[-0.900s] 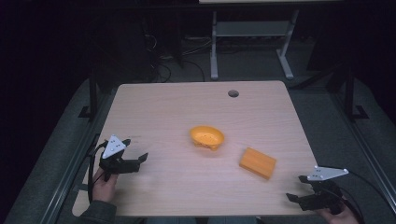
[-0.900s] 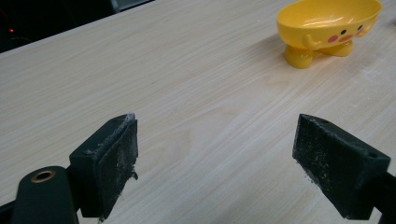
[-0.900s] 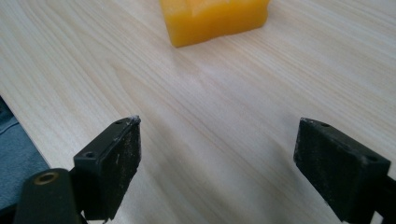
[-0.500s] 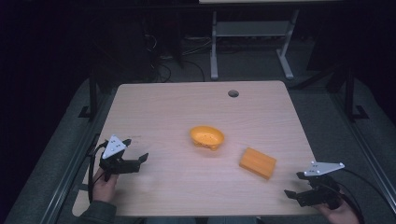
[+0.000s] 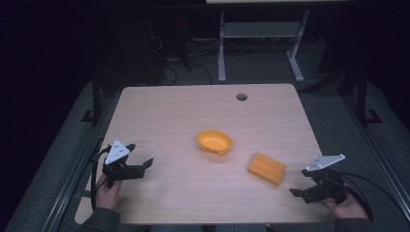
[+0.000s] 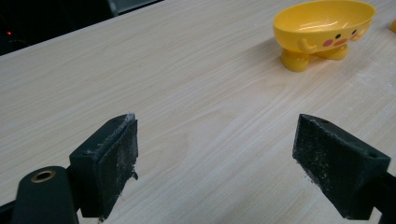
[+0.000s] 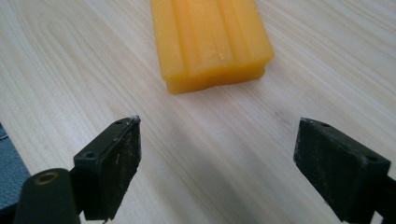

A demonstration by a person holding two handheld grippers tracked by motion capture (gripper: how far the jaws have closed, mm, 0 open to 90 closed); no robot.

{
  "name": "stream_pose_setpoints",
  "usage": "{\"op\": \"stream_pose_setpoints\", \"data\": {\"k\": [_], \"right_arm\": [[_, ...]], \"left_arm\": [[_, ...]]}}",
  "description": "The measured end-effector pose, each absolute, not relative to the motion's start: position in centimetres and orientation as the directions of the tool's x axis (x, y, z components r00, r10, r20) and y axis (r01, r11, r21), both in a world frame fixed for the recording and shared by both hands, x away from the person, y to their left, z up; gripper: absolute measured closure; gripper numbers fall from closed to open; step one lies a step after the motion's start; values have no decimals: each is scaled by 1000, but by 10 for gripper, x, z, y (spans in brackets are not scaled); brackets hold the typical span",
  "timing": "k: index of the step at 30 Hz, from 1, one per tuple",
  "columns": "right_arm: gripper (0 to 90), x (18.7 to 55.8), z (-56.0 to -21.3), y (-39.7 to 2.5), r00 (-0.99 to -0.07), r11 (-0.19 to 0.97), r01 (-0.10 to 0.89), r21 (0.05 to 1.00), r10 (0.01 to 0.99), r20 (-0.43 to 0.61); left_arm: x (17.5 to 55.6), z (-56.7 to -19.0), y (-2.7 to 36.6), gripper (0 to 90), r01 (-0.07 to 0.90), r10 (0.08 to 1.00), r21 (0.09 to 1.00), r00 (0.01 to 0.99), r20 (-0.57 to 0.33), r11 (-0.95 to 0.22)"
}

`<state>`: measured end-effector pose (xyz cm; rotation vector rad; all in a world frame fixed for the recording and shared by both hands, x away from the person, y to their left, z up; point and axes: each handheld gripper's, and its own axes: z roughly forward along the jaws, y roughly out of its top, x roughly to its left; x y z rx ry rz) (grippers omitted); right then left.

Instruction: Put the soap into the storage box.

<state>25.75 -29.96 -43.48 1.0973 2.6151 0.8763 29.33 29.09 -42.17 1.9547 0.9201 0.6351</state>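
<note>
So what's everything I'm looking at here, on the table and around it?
Table: one, pale wood grain, centre of the high view, with a small round hole near its far edge.
Dish: one, yellow with little feet and a painted face, standing mid-table.
Block: one, orange, ridged on top, lying flat on the table, right of the dish and apart from it.
Metal stand: one, grey, on the floor beyond the table.
Cables: several, dark, on the floor behind the table.
Left gripper: one, black, open, near the table's left edge.
Right gripper: one, black, open, pointing at the block.
Hands: two, at the bottom edge.
</note>
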Motion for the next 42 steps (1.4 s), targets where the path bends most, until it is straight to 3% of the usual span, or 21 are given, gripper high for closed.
{"op": "stream_pose_setpoints", "data": {"k": [17,42], "right_arm": [[144,286,-415,-277,-760,623,555,551,650,31],[144,320,-414,-233,-814,696,515,500,580,31]], "left_arm": [[293,-421,292,134,360,799,864,597,76,-351],[294,-420,293,134,355,801,872,595,67,-337]]}}
